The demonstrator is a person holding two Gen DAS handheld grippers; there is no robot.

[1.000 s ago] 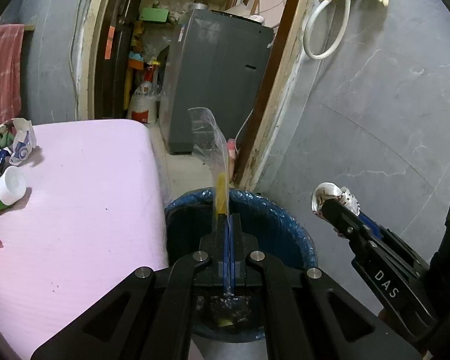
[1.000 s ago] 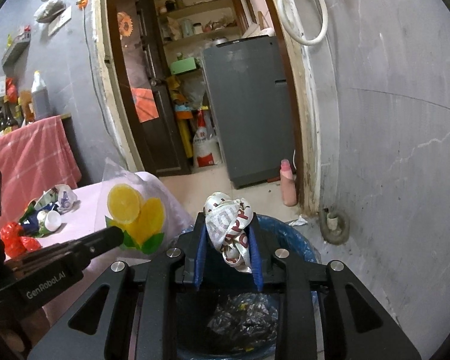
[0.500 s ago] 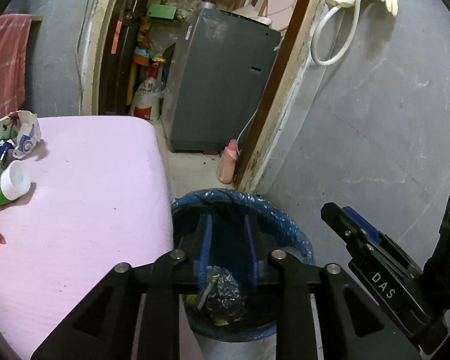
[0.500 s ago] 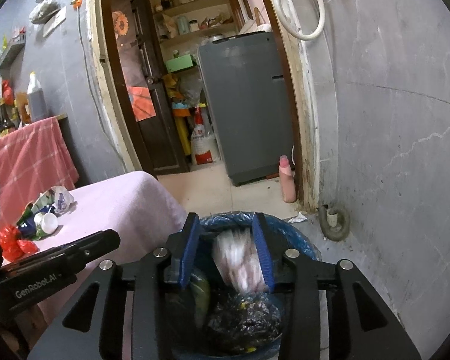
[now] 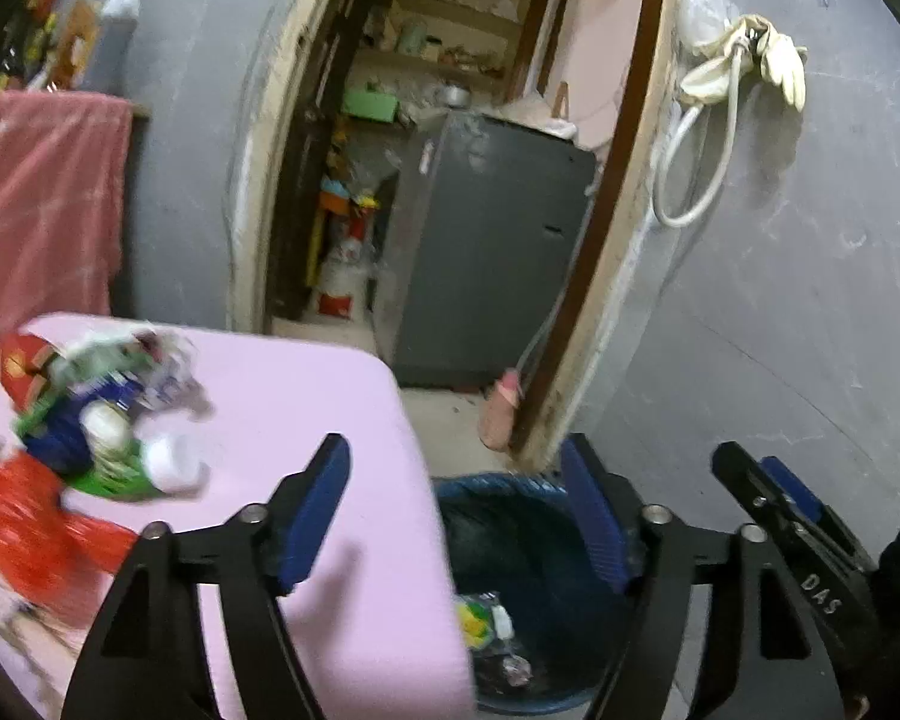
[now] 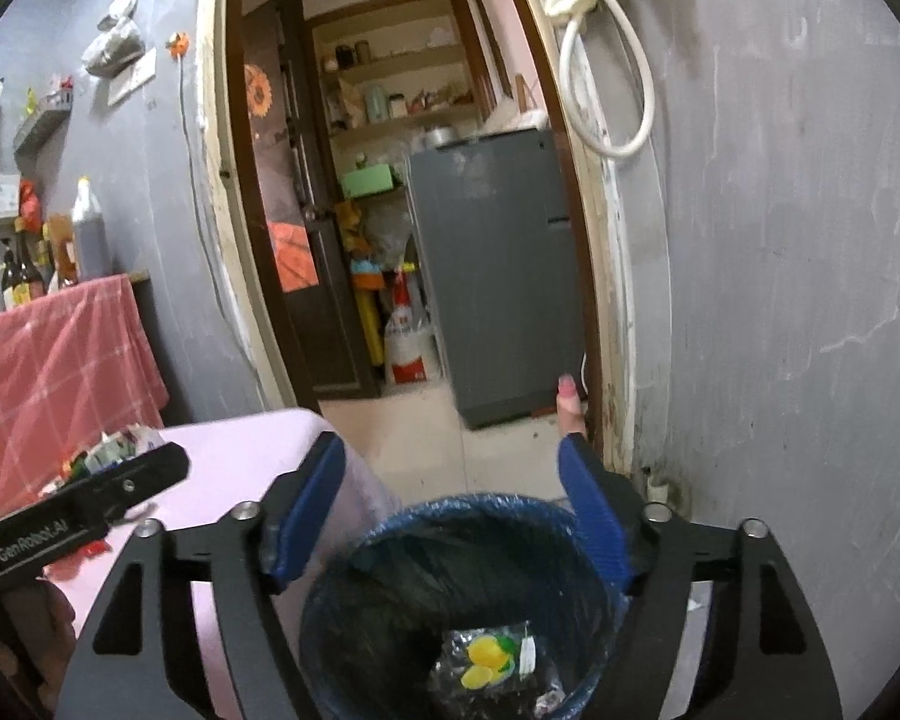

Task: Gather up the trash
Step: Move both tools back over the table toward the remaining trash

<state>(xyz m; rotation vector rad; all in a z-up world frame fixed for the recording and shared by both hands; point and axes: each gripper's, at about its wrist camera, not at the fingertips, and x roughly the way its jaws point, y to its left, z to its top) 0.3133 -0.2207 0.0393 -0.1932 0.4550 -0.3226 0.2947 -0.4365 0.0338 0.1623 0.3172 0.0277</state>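
The pink-covered table (image 5: pixel 306 420) spreads under and left of the left gripper (image 5: pixel 456 510), whose jaws are opening with nothing between them. Below the right gripper (image 6: pixel 453 510), also opening and empty, stands the round blue bin lined with a black bag (image 6: pixel 390 531). A clear wrapper printed with yellow lemons (image 6: pixel 486 660) lies at its bottom. A heap of crumpled coloured wrappers (image 5: pixel 84 450) sits on the table, left of the left gripper.
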